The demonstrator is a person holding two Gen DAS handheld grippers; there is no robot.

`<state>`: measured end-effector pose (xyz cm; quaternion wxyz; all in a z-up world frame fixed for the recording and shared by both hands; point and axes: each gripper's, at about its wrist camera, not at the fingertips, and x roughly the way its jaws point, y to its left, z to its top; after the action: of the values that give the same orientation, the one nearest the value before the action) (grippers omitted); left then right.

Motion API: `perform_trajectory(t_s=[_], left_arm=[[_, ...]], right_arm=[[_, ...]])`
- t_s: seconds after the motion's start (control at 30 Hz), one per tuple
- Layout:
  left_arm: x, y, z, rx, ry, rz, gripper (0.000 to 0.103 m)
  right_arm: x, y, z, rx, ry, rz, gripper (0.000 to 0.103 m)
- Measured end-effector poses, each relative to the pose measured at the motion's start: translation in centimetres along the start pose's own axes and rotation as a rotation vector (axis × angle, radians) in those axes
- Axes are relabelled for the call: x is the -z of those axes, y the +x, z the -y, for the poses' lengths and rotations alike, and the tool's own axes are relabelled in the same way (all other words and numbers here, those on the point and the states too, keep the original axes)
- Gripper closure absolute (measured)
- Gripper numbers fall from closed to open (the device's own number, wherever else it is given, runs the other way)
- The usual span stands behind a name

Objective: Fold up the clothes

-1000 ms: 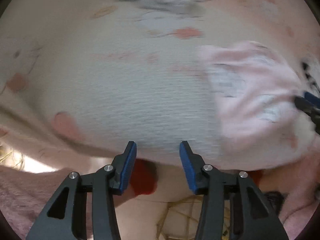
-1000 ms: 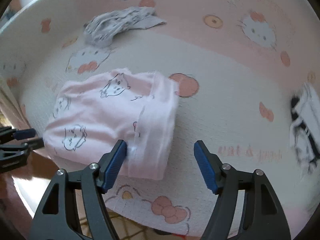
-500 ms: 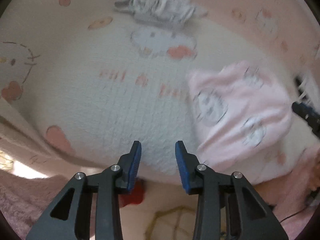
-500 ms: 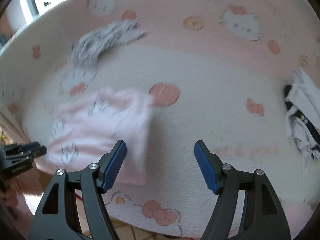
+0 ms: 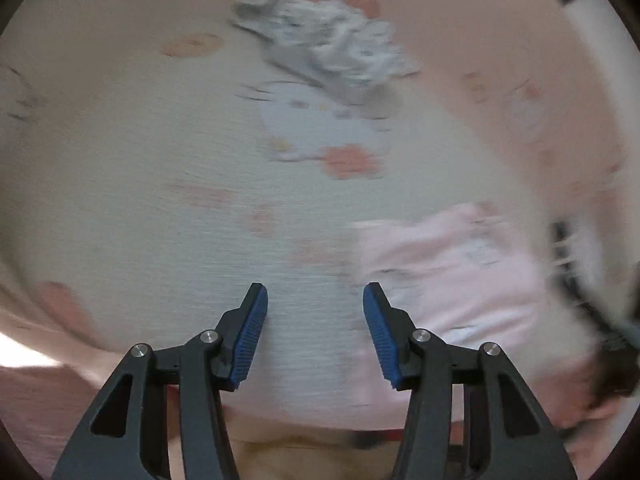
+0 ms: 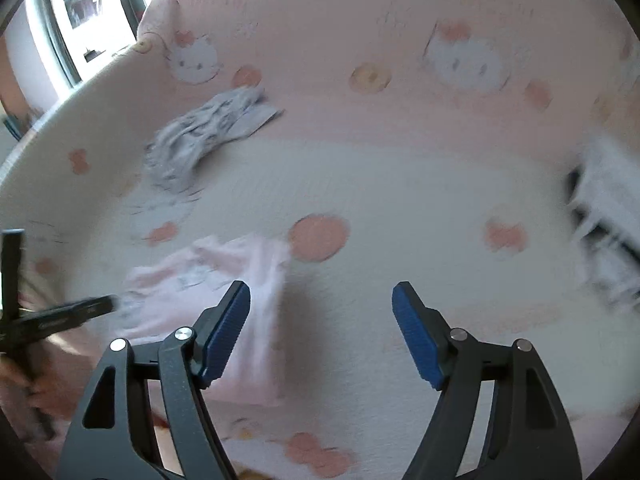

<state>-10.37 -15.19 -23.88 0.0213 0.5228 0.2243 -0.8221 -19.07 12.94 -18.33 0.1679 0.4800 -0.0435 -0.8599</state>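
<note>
Jaws of both grippers stand apart and hold nothing: left gripper (image 5: 315, 330) over bare blanket (image 5: 160, 200), right gripper (image 6: 321, 334) just right of the pink garment (image 6: 224, 292). That garment lies near the blanket's near edge in a compact, folded-looking shape, one flap doubled over its right side. Risk noted: a jaw catching the flap in passing would drag the fold open or pull the piece off the near edge. Both views are blurred, so contact cannot be ruled out. Further in, a grey garment (image 6: 204, 136) lies crumpled toward the far edge; a black-and-white garment (image 6: 604, 216) sits at the right edge.
</note>
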Motion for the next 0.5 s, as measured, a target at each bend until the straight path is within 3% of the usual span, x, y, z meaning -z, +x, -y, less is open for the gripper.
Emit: perform_trajectory(t_s=[0.07,0.1,0.13,0.23,0.3,0.5], left_arm=[[0.6,-0.2,0.6,0.116,-0.020,-0.012,0.050],[0.9,0.0,1.2,0.138,-0.019,-0.026,0.050],[0.3,1.1,1.6,0.140,-0.016,-0.037,0.050],[1.8,-0.6,2.8,0.056,0.055,-0.033,0.051],[1.6,-0.3,2.4,0.088,0.027,-0.040,0.052],[1.0,0.6,1.6,0.183,-0.055,-0.061,0.051]], right_arm=[[0.0,2.0,-0.5,-0.049,0.009,-0.072,0.028],[-0.2,2.9,-1.1,-0.063,-0.011,-0.096,0.028],[-0.3,3.6,-1.7,-0.066,-0.039,-0.108,0.027],[-0.2,4.6,-2.6,-0.034,-0.094,-0.117,0.024],[-0.1,4.8,-2.5,-0.023,-0.099,-0.122,0.022],[0.5,5.9,-0.4,-0.158,0.050,-0.227,0.019]])
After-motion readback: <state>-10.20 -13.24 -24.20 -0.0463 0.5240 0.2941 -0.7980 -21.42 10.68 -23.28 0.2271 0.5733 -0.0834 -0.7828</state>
